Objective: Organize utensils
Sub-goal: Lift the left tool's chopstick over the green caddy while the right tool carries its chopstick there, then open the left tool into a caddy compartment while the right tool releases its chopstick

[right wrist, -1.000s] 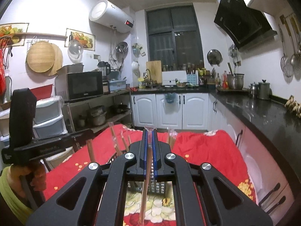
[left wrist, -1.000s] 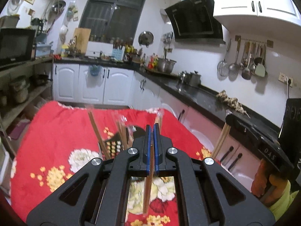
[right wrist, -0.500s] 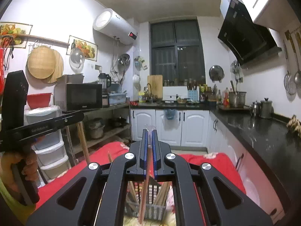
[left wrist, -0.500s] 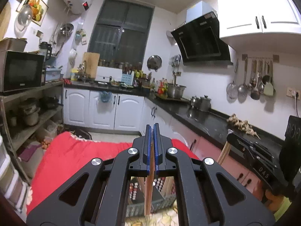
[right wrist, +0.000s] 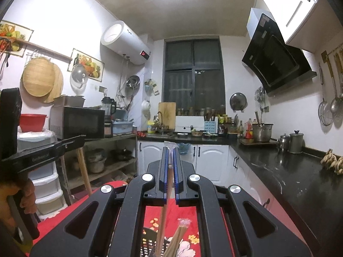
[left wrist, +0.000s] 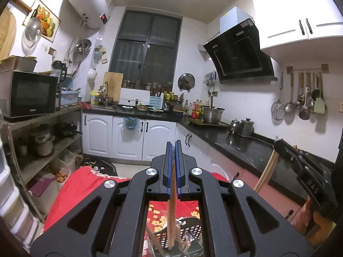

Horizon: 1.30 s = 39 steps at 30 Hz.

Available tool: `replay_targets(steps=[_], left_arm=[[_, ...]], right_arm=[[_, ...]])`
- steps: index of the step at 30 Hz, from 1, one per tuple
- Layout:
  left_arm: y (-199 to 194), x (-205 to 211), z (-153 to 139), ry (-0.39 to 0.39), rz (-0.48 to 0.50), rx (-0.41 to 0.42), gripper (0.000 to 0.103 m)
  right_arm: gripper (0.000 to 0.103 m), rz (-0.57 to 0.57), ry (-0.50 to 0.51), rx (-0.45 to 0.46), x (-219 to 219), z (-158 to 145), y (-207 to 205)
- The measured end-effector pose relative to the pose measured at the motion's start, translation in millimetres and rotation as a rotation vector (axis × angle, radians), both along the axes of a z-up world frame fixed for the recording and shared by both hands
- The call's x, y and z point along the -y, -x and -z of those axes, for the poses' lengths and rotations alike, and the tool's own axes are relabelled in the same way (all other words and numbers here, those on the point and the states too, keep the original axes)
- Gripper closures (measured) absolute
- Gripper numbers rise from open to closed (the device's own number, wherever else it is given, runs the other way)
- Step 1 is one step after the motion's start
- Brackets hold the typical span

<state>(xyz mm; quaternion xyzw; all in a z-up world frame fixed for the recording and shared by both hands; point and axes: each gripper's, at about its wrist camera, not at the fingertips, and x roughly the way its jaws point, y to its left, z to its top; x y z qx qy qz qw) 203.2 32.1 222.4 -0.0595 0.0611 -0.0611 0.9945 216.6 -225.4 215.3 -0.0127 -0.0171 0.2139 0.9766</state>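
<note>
My left gripper [left wrist: 173, 147] is shut on a pair of wooden chopsticks [left wrist: 172, 218] that hangs down into a black perforated utensil basket [left wrist: 193, 229]. My right gripper [right wrist: 169, 152] is shut on another wrapped pair of chopsticks [right wrist: 164, 212], which hangs above the same black basket [right wrist: 148, 244]. A further wrapped bundle of chopsticks [right wrist: 179, 235] stands in the basket. Each gripper shows in the other's view, the right gripper [left wrist: 276, 144] with its chopsticks [left wrist: 265, 171], the left gripper [right wrist: 82, 138] with its chopsticks [right wrist: 83, 171].
The basket stands on a table with a red floral cloth [left wrist: 70, 194]. A black counter [right wrist: 295, 177] runs along the right wall. Open shelves with a microwave [left wrist: 27, 94] stand at the left. White cabinets [right wrist: 210, 160] lie ahead.
Both grippers have tilted up and risen, so the views show more kitchen and less table. The chopsticks stay gripped and now hang over the basket.
</note>
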Motion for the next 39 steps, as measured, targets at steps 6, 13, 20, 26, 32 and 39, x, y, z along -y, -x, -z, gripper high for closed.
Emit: replay_targets(steps=[6,13,20,26,32,39], left_arm=[[-15.0,-3.7,19.1,0.009,-0.004,-0.046,0.102],[-30.0,-5.2,50.0,0.008,-0.006,-0.108,0.102],[-44.2,0.0,83.1,0.005,0.000,-0.174,0.102],[-48.5,5.0,104.4,-0.023,-0.006,-0.210,0.102],[-47.7,7.6,117.7,-0.053,-0.015,-0.253,0.092],[-35.1,4.4,118.3,-0.026,-0.027,-0.270,0.038]], right_arm=[[0.098,0.010,0.018,-0.004,-4.5,19.1,-16.1],[0.098,0.019,0.016,-0.051,-12.1,43.0,-37.7],[0.098,0.027,0.013,-0.116,-15.5,72.7,-48.5],[0.098,0.042,0.021,-0.192,-17.5,92.1,-54.5],[0.063,0.051,0.022,-0.273,-16.6,108.2,-54.2],[0.034,0.035,-0.037,-0.335,1.1,111.2,-38.4]])
